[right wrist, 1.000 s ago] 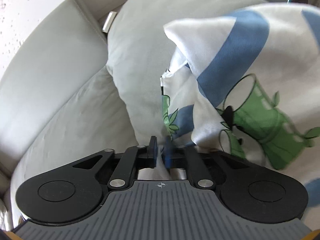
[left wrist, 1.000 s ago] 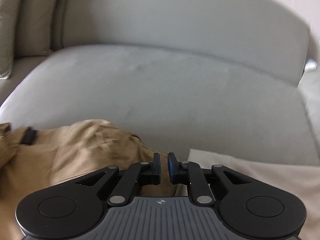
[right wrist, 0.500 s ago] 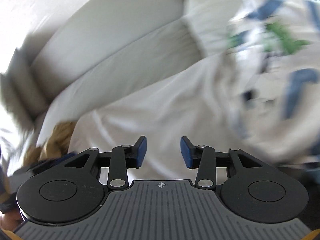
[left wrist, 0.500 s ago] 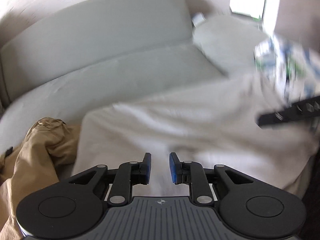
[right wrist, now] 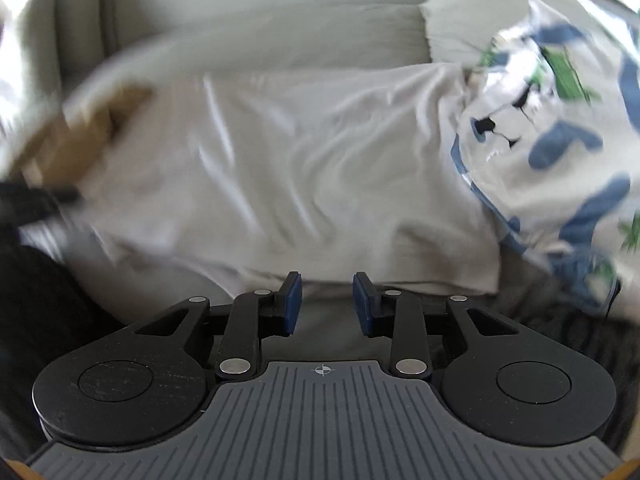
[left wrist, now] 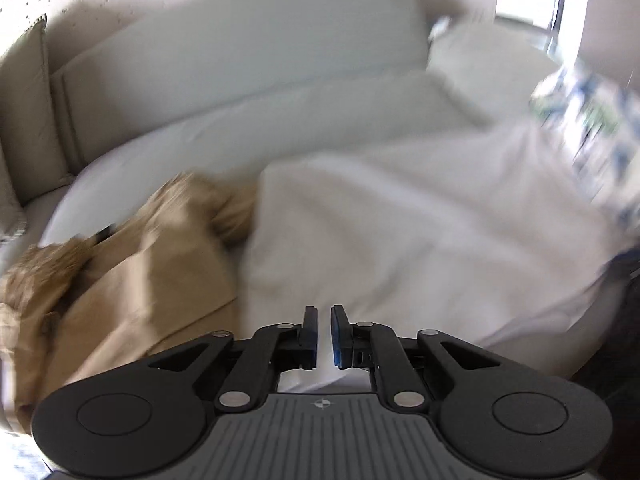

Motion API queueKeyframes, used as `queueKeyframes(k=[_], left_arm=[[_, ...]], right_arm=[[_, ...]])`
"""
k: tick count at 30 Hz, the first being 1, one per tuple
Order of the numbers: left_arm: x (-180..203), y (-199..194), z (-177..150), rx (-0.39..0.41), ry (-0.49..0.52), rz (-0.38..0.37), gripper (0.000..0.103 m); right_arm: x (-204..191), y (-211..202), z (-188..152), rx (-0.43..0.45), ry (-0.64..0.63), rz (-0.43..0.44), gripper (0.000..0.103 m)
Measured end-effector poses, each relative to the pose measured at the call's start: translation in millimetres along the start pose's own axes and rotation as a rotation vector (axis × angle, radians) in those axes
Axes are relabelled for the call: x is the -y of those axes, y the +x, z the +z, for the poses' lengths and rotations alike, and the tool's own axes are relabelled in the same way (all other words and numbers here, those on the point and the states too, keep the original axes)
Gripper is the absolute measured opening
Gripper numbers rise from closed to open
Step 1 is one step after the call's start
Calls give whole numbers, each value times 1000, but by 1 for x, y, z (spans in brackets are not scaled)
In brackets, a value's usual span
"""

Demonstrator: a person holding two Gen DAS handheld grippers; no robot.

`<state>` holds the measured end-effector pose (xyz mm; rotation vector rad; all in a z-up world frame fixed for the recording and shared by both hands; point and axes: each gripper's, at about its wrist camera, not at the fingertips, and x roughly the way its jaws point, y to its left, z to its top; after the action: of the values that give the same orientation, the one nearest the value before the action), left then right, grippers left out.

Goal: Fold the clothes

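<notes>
— Left wrist view first: we see our left gripper [left wrist: 324, 334] above the near edge of the white garment [left wrist: 420, 240], its jaws a narrow slit apart with nothing pinched between them.

— Agreed. We have the white garment spread flat across the pale sofa [left wrist: 248, 52], and the tan garment [left wrist: 132, 276] lies crumpled just beside it on the left, touching its edge.

— From the right wrist view, our right gripper [right wrist: 326, 306] hangs over the garment's near hem; its jaws are spread and closing, and no cloth sits between them.

— To the right we see the patterned garment [right wrist: 560, 128], white with blue and green shapes, bunched against the white one. Both views are blurred.
</notes>
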<state>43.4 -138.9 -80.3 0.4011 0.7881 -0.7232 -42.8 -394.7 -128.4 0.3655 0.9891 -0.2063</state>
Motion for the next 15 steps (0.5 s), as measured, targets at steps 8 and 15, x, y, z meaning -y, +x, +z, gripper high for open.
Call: queueKeyframes(k=[8,15], left_arm=[[60,80,10,-120,46,80,18],[29,46,-26,-178,59,200,18]], right_arm=[[-33,30,23,119,46,15,13],[-17,38,-4,-13,60,91,12]])
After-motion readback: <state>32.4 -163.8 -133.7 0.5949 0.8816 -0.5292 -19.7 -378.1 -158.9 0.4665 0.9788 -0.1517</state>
